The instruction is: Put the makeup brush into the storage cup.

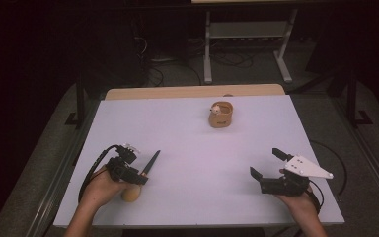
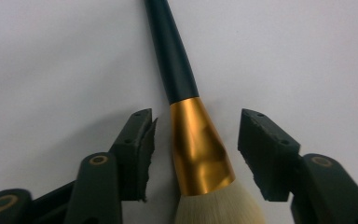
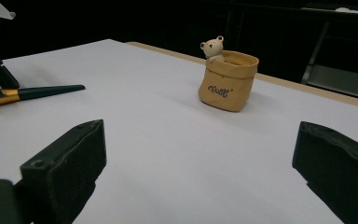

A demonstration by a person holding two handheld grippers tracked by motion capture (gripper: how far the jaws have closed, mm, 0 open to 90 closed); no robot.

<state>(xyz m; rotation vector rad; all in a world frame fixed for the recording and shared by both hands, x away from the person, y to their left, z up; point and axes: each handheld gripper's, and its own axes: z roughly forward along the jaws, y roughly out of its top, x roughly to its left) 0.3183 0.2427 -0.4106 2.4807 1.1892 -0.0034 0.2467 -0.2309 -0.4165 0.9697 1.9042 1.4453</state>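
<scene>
Left gripper view: makeup brush lies flat on the white table, dark handle running away from the camera, gold ferrule between the two jaws, pale bristle head at the bottom edge. Left gripper brackets the ferrule — jaws partly spread, a visible gap on each side, no pad pressing yet. The gap looks narrower on the left side than on the right.

High view: the brush sits well to the near-left of the bear pot, a small tan sack-shaped holder with a bear figure at its rim, standing toward the far middle of the table. Left gripper is down at the brush head, the hand low on the table. Right gripper rests well to the near-right of the pot, jaws wide apart, nothing between them.

Right gripper view: the pot is upright ahead and the brush handle points in from the left.

Risks, as judged from here:
- The ferrule is smooth, tapered metal — a squeeze could slide it toward the handle end or roll it out.
- Uneven gaps mean one pad likely meets first and nudges the brush sideways on the slick surface.
- A grip too near the bristles could catch and splay them.
- The pot looks light, so a careless insertion could tip it.
</scene>
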